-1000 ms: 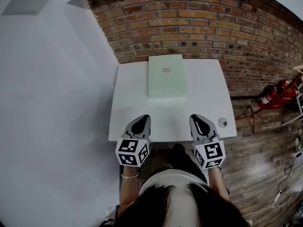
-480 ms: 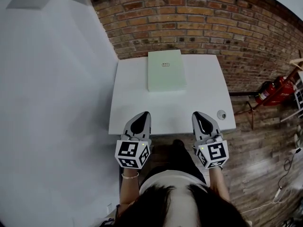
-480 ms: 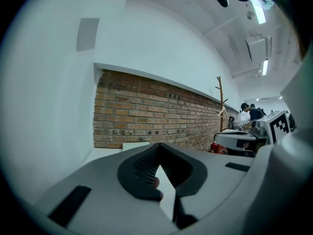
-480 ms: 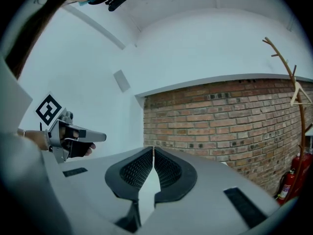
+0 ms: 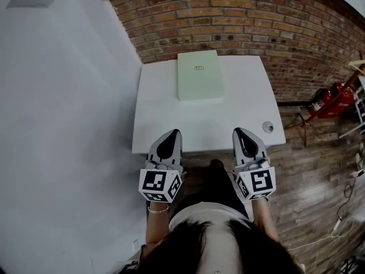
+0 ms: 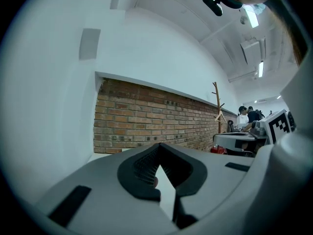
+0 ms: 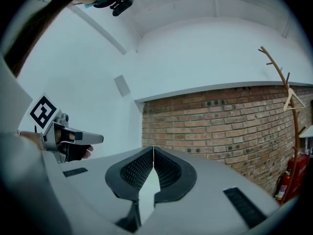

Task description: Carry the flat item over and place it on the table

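Note:
The flat item (image 5: 199, 75), a pale green sheet-like pad with a small label, lies on the far part of the white table (image 5: 239, 119), close to the brick wall. My left gripper (image 5: 174, 133) and right gripper (image 5: 237, 131) hover side by side over the table's front edge, well short of the item. In the left gripper view the left gripper (image 6: 159, 146) has its jaws together with nothing between them. The right gripper (image 7: 153, 148) looks the same in its own view, shut and empty. The item does not show in either gripper view.
A small round object (image 5: 267, 127) sits on the table's front right corner. A red fire extinguisher (image 5: 325, 101) lies on the wooden floor to the right. The brick wall (image 5: 228, 21) runs behind the table, a white wall along the left. A coat rack (image 7: 288, 102) stands at the right.
The table and item have slid slightly up in the head view. Both grippers reach a little less far over the front edge. They stay shut.

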`<move>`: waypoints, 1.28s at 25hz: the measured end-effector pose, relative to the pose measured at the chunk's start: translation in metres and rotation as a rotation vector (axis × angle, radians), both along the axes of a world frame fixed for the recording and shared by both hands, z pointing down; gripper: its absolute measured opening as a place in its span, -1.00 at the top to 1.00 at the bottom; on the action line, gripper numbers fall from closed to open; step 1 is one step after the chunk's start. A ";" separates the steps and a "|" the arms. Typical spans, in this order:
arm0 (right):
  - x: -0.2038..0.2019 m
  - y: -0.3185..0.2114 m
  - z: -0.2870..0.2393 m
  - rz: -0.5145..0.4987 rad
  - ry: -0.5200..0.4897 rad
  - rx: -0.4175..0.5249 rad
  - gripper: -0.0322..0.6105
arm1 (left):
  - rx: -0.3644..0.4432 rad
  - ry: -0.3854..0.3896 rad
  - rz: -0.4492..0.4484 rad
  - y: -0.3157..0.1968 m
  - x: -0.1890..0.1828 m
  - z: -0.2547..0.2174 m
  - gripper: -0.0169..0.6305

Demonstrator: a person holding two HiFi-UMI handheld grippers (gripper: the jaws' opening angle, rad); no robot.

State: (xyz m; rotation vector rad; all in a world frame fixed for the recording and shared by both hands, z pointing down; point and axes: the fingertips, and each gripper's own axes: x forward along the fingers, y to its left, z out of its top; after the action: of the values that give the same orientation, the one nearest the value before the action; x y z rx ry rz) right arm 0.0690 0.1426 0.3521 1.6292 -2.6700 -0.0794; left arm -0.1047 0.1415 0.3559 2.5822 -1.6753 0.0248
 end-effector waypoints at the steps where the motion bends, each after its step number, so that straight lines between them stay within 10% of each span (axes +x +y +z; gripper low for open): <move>1: 0.000 0.002 -0.002 0.006 -0.002 0.007 0.77 | 0.007 -0.004 -0.002 0.002 0.000 -0.001 0.92; 32: 0.018 0.046 -0.024 0.071 -0.006 0.084 0.77 | 0.117 0.005 -0.045 0.040 0.004 -0.017 0.92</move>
State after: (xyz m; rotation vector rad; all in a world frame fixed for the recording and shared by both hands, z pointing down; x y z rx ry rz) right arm 0.0867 0.1888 0.3279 1.7489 -2.6441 -0.1888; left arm -0.1012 0.1810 0.3387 2.6228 -1.7832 -0.0843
